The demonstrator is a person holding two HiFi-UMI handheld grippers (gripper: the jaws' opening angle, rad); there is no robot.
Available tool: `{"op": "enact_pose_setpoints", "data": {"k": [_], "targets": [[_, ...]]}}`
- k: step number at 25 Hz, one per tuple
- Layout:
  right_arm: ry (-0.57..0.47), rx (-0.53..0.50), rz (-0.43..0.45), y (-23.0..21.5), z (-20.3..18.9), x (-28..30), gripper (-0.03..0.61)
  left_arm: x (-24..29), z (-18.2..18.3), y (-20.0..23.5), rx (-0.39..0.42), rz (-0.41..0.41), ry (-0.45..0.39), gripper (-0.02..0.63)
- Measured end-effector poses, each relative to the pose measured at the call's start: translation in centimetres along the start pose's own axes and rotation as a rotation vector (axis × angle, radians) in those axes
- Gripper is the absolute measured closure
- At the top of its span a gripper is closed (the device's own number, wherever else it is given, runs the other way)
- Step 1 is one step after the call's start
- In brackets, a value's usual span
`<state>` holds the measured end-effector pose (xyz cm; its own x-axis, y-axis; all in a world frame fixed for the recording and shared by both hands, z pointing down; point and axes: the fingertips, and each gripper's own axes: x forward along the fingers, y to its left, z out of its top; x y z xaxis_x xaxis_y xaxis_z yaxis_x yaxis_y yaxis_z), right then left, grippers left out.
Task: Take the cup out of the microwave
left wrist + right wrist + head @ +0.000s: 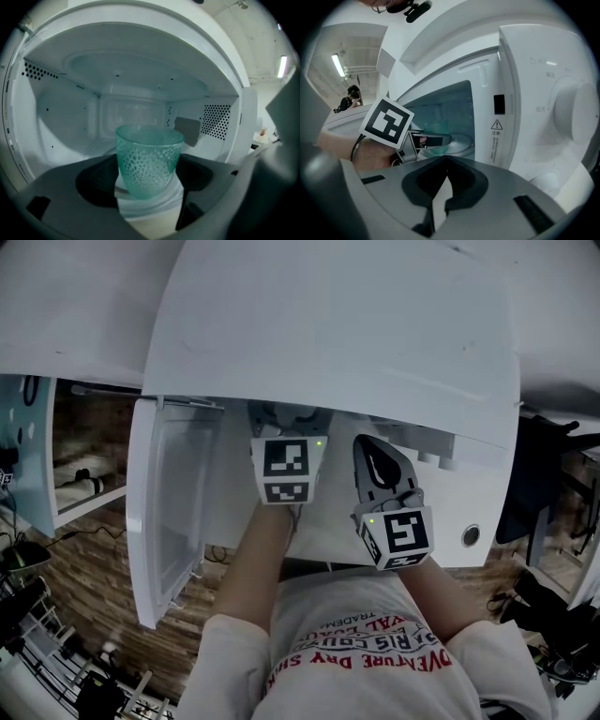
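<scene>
Jaws of the left gripper (148, 174) stood wide, one on each side of the cup (149, 154), and seemed to press against its walls, so the hold looked made or very nearly so. The cup was a green, pebbled glass, upright on the pale turntable (152, 206) inside the microwave (337, 324), well within the cavity and short of the opening. In the head view the left gripper reached in past the door (173, 512), which hung fully open on the left.

Right gripper (446, 173) jaws were drawn together with only a thin slit between them and held nothing. That gripper hung outside the microwave, in front of the control panel and near its knob (574, 117).

As a judgement, the opening of the door and the reach were done, and the grasp was at or near completion. What was left was the main part: lifting the cup clear of the turntable, drawing it out through the opening without tipping it or knocking the frame, and setting it down outside.
</scene>
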<state>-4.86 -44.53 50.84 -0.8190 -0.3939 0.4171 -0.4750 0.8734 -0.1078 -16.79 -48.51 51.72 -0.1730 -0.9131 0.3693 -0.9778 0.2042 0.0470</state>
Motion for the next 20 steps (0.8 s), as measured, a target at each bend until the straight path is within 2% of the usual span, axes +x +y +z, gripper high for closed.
{"op": "enact_pose_setpoints", "data": {"k": [9,20], "targets": [[0.004,0.018,-0.018,-0.8,-0.2,0.0,0.568,0.2,0.1,-0.6,0.016,-0.037,-0.007,0.249],[-0.007,0.058,-0.056,-0.5,-0.8,-1.4,0.568,-3.0,-0.3,-1.3,0.023,-0.058,-0.003,0.250]]}}
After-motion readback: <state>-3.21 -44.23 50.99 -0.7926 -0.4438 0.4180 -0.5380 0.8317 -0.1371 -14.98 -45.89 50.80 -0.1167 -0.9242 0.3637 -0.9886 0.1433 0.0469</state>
